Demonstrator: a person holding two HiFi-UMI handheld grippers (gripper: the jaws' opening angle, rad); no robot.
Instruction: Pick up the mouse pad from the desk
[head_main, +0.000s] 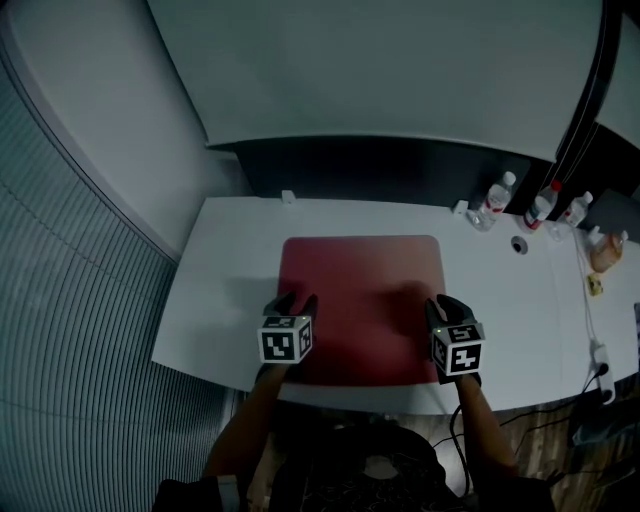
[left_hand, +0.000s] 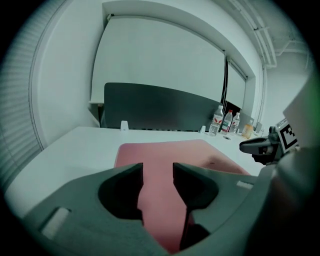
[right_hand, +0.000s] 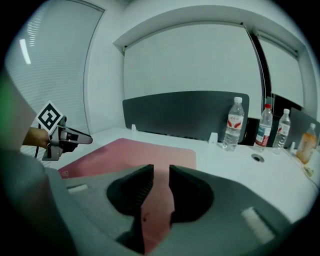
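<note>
A dark red mouse pad (head_main: 360, 290) lies flat on the white desk (head_main: 220, 260), close to the front edge. My left gripper (head_main: 292, 303) hovers over the pad's left front part, its jaws a little apart with nothing between them; the left gripper view shows only pad (left_hand: 165, 150) through the gap of the left gripper (left_hand: 157, 170). Over the pad's right front part my right gripper (head_main: 447, 305) is likewise open and empty, and the right gripper view shows the right gripper (right_hand: 161, 172) with the pad (right_hand: 145, 150) beneath it. Whether either gripper touches the pad I cannot tell.
A dark partition panel (head_main: 390, 165) runs along the desk's back edge. At the back right stand three clear water bottles (head_main: 497, 195) and an orange bottle (head_main: 607, 250). A cable and plug strip (head_main: 600, 360) lie at the right edge. A small white block (head_main: 288, 197) sits at the back left.
</note>
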